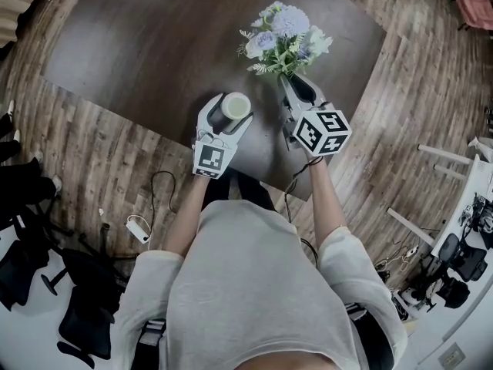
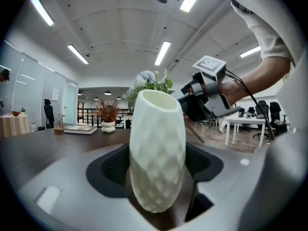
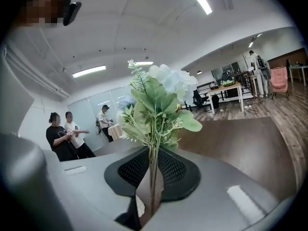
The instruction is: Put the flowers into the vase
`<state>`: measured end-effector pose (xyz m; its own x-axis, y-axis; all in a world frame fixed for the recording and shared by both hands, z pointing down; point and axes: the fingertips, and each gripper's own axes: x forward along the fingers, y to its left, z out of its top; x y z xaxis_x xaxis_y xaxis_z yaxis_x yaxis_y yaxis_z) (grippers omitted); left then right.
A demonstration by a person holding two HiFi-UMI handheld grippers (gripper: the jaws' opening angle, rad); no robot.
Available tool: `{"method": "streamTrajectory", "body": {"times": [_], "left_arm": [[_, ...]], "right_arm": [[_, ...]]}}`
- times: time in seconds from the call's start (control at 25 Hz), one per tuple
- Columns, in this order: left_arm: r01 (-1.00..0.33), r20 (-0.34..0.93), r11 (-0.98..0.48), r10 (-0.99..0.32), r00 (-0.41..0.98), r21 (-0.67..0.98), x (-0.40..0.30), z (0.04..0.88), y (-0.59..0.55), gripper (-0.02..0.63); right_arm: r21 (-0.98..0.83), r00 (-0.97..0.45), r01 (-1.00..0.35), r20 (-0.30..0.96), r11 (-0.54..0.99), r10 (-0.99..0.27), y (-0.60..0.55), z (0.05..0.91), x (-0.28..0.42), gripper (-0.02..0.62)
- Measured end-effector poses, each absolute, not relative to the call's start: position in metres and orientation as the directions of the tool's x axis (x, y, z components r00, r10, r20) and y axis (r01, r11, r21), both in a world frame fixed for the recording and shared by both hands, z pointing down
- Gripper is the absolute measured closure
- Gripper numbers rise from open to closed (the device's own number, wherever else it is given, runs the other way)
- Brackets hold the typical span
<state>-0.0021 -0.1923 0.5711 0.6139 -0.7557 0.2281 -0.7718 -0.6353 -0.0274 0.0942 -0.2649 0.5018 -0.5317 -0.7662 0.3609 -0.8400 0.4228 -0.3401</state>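
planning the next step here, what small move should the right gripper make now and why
Probably carry the right gripper leftward until the stems hang over the vase mouth. The flowers are clamped by their stems beside the vase, which the left gripper holds.

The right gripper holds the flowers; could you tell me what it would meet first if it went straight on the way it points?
Probably only the dark table: beyond the flowers clamped in the right gripper, nothing stands ahead, and it seems angled slightly down. Depth is hard to judge.
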Motion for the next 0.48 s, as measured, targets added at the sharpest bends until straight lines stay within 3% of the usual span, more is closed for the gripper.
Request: {"method": "streamTrajectory", "body": {"times": [0.48], "left_arm": [[-0.776, 0.253, -0.631, -0.755, 0.605, -0.026, 0.009, 0.572, -0.196, 0.258]], "right_arm": [[-0.293, -0.684, -0.699, 0.011, 0.652, -0.729, -0.269, 0.349, 0.035, 0.537]]}}
